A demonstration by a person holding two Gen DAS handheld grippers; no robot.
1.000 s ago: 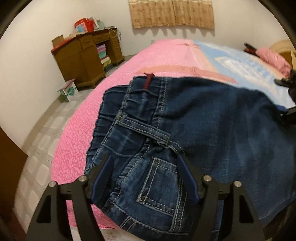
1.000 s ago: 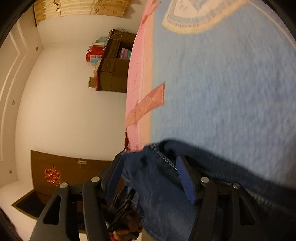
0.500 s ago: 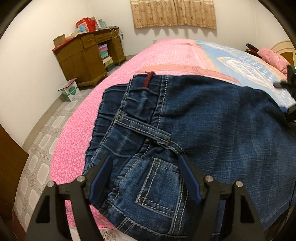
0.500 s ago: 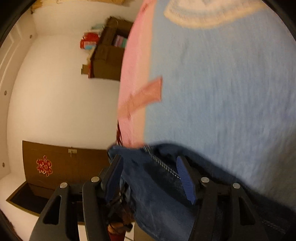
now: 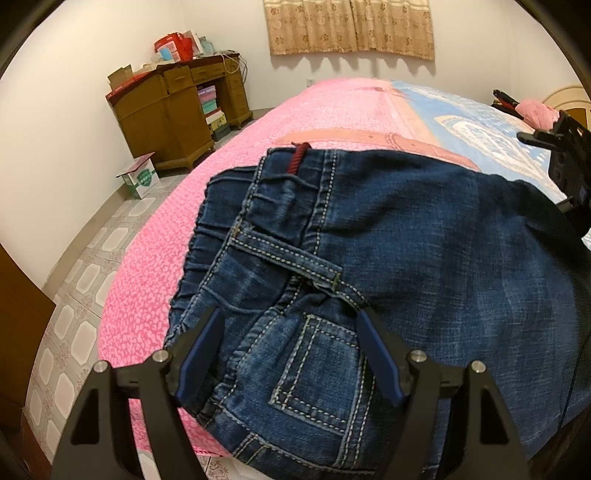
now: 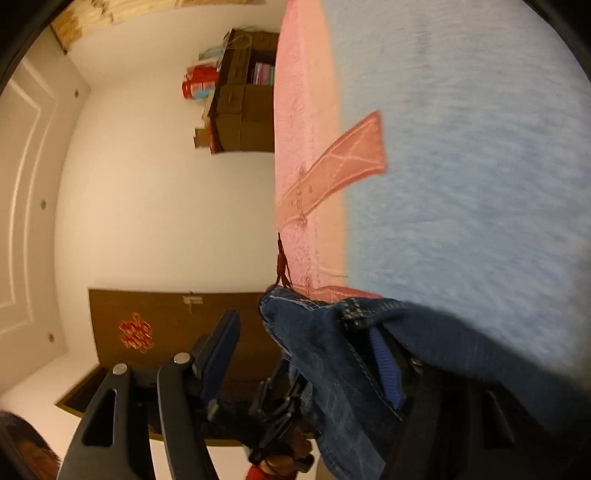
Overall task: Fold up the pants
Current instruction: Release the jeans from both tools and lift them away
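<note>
My left gripper [image 5: 288,354]: fingers apart, jeans [image 5: 388,258] waist end bunched between them on bed [image 5: 147,266] | my right gripper [image 6: 306,362]: jaws just opening, denim draped over one finger, not clamped

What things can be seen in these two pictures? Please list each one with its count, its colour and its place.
jeans: one, dark blue, spread on the bed, waistband toward the room
drawstring: one, dark red, at the waistband
bed cover: one, pink with a light blue part, under the jeans
desk: one, brown wood, against the far wall, boxes on top
carton: one, white and green, on the floor by the desk
curtain: one, beige, on the far wall
door: one, brown, with a red knot ornament
left gripper: black with blue pads, open over the back pocket
right gripper: black with blue pads, jaws just opened wider, jeans edge draped between them
</note>
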